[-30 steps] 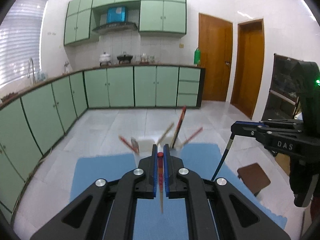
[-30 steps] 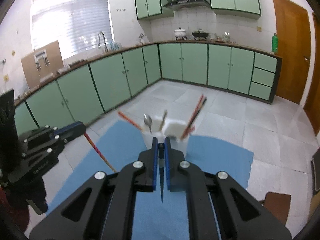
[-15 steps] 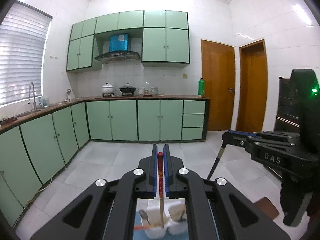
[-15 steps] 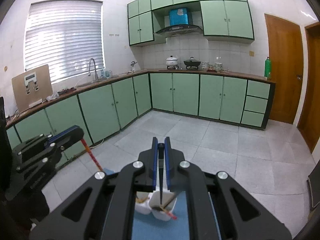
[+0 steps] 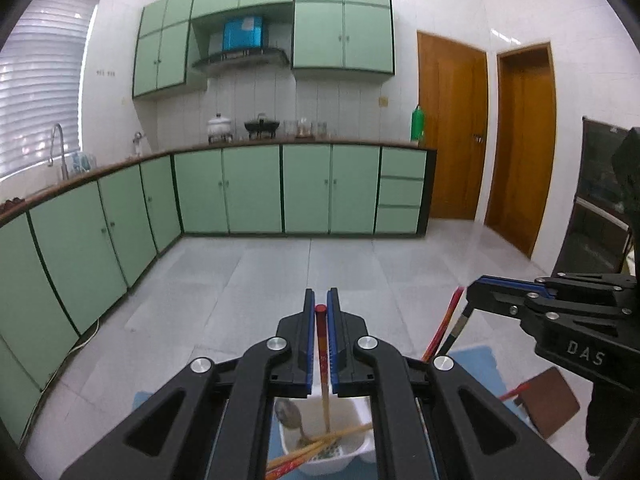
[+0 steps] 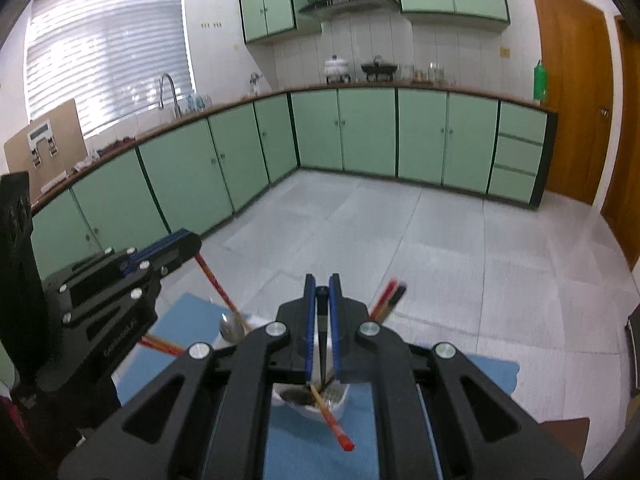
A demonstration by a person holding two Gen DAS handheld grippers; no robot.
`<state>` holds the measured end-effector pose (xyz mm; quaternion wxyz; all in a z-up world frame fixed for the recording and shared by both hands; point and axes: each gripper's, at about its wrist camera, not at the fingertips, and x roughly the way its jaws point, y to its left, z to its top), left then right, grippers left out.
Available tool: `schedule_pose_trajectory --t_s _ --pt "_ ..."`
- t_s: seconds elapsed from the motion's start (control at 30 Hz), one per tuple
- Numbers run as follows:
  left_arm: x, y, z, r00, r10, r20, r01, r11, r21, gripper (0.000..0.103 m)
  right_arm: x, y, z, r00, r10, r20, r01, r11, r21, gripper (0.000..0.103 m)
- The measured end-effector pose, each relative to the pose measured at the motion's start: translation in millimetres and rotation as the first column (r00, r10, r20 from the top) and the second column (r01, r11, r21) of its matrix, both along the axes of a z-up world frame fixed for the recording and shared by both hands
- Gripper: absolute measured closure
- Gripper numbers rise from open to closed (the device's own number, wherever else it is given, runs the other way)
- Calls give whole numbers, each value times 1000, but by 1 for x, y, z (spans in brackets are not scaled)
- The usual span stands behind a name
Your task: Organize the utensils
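The left gripper (image 5: 321,312) pinches a slim red-tipped wooden chopstick (image 5: 323,364), its lower end dipping into a glossy white plastic holder (image 5: 324,462) on a blue mat (image 5: 482,360). The right gripper (image 6: 322,292) clamps a thin dark chopstick (image 6: 322,356) over the same holder; its tip is hidden. A metal spoon (image 5: 289,420) leans inside.
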<state>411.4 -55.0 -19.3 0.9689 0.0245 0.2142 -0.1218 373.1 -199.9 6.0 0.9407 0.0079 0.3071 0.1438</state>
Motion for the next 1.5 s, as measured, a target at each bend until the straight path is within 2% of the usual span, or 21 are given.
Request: schedule_pose_trajectory --t_s 0.1,0.2,0.27,0.3,0.37,0.5,0.53,0.6,0.67,0.9,1.03,1.27,1.5 --pt "-2 5 -8 1000 5 -26 -6 1000 -8 96 -7 -2 -11 1000 -15 -18 15 1000 9 95" --pt "-13 10 -3 1000 14 -16 -14 1000 -13 85 -21 -9 -9 999 -35 4 35 999 17 86" --pt "-27 15 5 1000 21 2 -21 1000 -21 72 -34 -14 -5 998 -56 29 56 998 11 74" --pt "-31 17 8 1000 26 9 -26 999 -23 69 -42 -18 -2 997 -67 46 67 998 4 72" --pt "-51 23 16 999 30 31 -29 999 -42 54 -59 -25 1 993 -97 74 98 995 -7 51" --pt "-92 33 21 996 67 60 -65 997 -31 37 -102 -39 1 984 -137 116 141 990 -19 35" --pt "-103 35 19 995 80 63 -78 997 -29 32 -111 -43 0 982 -143 120 147 989 -21 29" --pt "-124 39 16 993 96 62 -95 995 -29 27 -137 -47 -5 979 -155 132 159 987 -24 23" --pt "-147 43 8 992 117 52 -116 993 -33 22 -157 -49 -11 977 -162 136 166 986 -18 13" --pt "-209 52 -17 986 163 -12 -164 986 -23 14 -225 -41 -30 981 -154 116 156 988 -4 7" --pt "-239 54 -16 984 175 -23 -176 984 -29 8 -256 -28 -32 983 -146 115 148 989 -7 6" --pt "-285 47 -2 989 146 -2 -146 989 -28 6 -297 -12 -11 984 -99 149 97 995 17 6" --pt "-320 42 24 989 134 61 -131 990 -47 6 -328 -7 22 974 -70 216 68 998 16 5"
